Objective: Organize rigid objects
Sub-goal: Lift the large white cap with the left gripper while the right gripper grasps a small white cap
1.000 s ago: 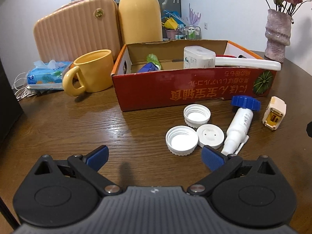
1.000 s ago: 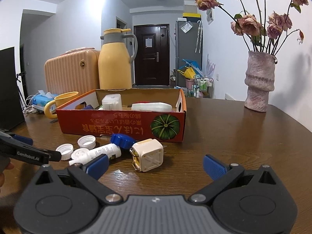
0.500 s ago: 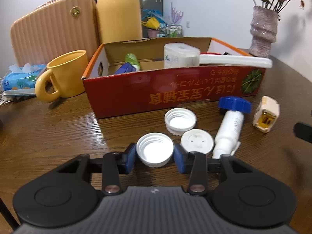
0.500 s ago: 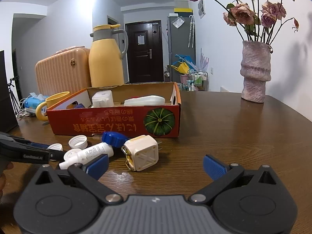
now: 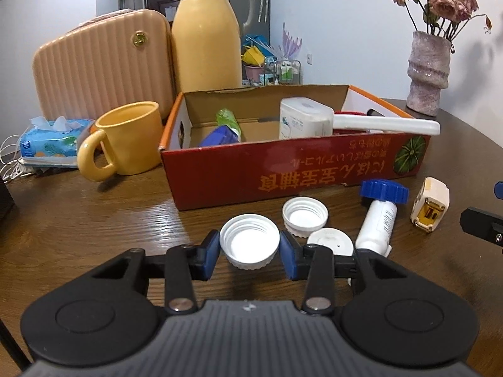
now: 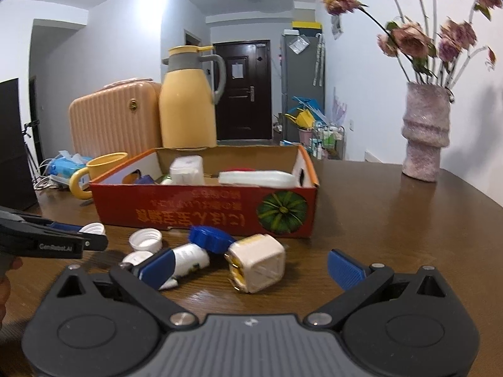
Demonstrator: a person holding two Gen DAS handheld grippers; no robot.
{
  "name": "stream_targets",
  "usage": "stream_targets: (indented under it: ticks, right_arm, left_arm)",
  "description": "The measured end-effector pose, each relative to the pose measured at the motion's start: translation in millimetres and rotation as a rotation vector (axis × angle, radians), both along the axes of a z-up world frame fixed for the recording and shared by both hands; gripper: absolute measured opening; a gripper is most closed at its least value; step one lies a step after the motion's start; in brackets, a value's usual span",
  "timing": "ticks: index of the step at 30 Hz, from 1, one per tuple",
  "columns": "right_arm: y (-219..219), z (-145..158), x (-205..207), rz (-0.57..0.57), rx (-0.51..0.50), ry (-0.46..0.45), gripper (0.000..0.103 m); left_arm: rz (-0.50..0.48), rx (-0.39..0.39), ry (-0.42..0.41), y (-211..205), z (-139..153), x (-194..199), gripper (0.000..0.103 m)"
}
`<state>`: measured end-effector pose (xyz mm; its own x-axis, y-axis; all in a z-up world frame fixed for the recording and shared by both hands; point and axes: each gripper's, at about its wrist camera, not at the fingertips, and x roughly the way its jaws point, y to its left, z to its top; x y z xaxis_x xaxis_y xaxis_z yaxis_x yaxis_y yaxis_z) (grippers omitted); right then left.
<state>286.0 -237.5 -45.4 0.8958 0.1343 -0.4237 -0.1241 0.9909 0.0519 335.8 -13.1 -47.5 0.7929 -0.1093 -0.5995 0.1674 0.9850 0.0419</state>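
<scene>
Grip noted: left gripper [image 5: 250, 251] pinches white cap [image 5: 250, 241] across its rim; lift level, clear box [image 5: 283, 169] wall; right gripper [image 6: 248, 267] gapes empty.

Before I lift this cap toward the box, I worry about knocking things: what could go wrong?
The left hand-held gripper pinches the white cap only by its ribbed rim, so it might pop out. Two more caps lie close beside it and could get swept. The cardboard box has a raised front wall to clear.
</scene>
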Motion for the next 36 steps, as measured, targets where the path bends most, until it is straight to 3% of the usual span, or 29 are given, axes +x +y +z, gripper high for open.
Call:
stream_targets:
  ticks: [12,18,24,26,30,36]
  right_arm:
    - [66,13,23,0.132,-0.099,0.029,0.103]
    - [95,10,39,0.204,-0.144,0.085,0.096]
    - [121,12,58,0.303,-0.216,0.178,0.073]
    - [129,11,66,0.334,-0.232,0.225,0.07]
    - [138,5,79,0.345,-0.232,0.311,0.055]
    - [140,-1,89,0.321,-0.214,0.367,0.051]
  left_arm:
    - [0.072,-0.005,-0.029,31,9,0,0.041]
    - [0.092,-0.014,-0.041,45,13,-2,0.041]
    - [0.108,-0.027,-0.053,56,18,-5,0.041]
    - [0.11,-0.03,-0.059,58,20,-7,0.041]
    - [0.11,-0.026,-0.056,59,21,-9,0.041]
    - [0.094,-0.039,-0.055,61,23,-14,0.041]
